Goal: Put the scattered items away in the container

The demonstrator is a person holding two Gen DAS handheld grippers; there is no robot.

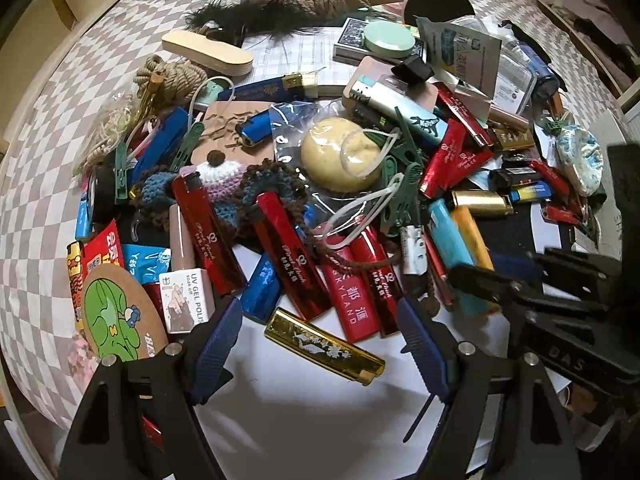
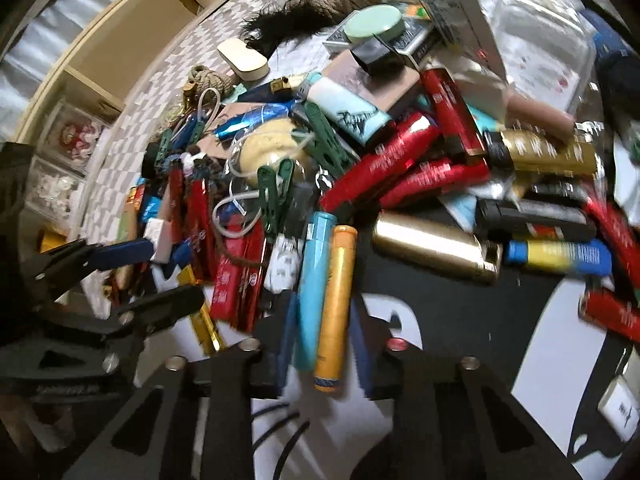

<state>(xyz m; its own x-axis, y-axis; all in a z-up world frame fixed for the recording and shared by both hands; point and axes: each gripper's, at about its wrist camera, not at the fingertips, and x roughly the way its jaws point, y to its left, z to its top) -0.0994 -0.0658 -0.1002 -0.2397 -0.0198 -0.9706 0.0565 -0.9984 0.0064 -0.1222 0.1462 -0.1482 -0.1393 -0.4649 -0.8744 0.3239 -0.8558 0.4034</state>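
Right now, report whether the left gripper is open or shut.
Open. The left gripper has its blue fingers spread wide, with the gold lighter lying loose between them.

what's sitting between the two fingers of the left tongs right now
A gold lighter lies alone on the white surface between the open left tongs, touching neither finger; the left wrist view shows it.

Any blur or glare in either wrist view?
Left wrist view: mostly sharp, with glare on the gold lighter and hard shadows under the left claw. Right wrist view: motion-blurred, worst around the orange lighter between the right claw fingers.
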